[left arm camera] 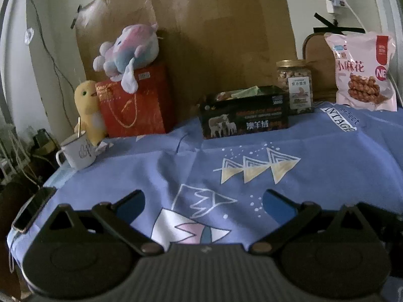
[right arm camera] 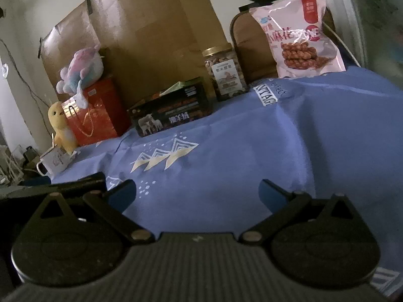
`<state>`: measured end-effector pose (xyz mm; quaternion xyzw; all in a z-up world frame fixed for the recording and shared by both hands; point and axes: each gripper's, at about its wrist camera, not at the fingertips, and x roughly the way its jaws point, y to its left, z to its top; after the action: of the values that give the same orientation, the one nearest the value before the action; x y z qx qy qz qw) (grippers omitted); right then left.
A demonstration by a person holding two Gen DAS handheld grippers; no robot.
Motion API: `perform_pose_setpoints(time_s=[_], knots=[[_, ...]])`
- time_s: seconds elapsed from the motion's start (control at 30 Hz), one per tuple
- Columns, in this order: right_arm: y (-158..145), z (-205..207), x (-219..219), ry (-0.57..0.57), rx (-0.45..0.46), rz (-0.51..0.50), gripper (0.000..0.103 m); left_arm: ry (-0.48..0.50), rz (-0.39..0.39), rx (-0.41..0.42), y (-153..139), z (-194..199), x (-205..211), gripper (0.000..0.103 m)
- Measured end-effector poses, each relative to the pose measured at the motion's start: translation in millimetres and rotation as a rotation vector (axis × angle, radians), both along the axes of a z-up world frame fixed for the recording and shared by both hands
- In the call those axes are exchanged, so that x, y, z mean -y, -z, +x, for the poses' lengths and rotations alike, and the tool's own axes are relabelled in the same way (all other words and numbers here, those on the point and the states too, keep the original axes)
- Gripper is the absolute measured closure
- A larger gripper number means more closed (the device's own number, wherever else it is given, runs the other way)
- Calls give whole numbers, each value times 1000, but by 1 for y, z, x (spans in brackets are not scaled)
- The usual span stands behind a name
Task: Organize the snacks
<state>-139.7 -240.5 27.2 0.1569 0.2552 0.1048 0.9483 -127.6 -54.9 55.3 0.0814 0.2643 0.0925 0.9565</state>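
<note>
On the blue-clothed worktop [left arm camera: 327, 156], dark box [left arm camera: 244, 113] at 12 o'clock, nut jar [left arm camera: 294, 85] and pink snack bag [left arm camera: 362, 70] toward 2, red gift bag [left arm camera: 136, 103] at 10, left hand-held gripper [left arm camera: 204, 206] and right hand-held gripper [right arm camera: 197, 191] spread wide, empty, nothing between.

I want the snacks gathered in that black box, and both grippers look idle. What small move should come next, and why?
Probably reach the right gripper forward toward the pink snack bag. Both it and the left gripper are open and empty over the blue cloth, the bag leans at the far right, and the black box already holds packets.
</note>
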Motion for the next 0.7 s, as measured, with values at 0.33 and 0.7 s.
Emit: perform_pose_setpoints(time_s=[0.33,0.7], knots=[[2,-3,-8,-33,-1,-20,0,-32,-20,-14,1,2,-7,0],[1,-6,-10,-34,8,-26,0,-29,-37,-25,3,3,-13,0]])
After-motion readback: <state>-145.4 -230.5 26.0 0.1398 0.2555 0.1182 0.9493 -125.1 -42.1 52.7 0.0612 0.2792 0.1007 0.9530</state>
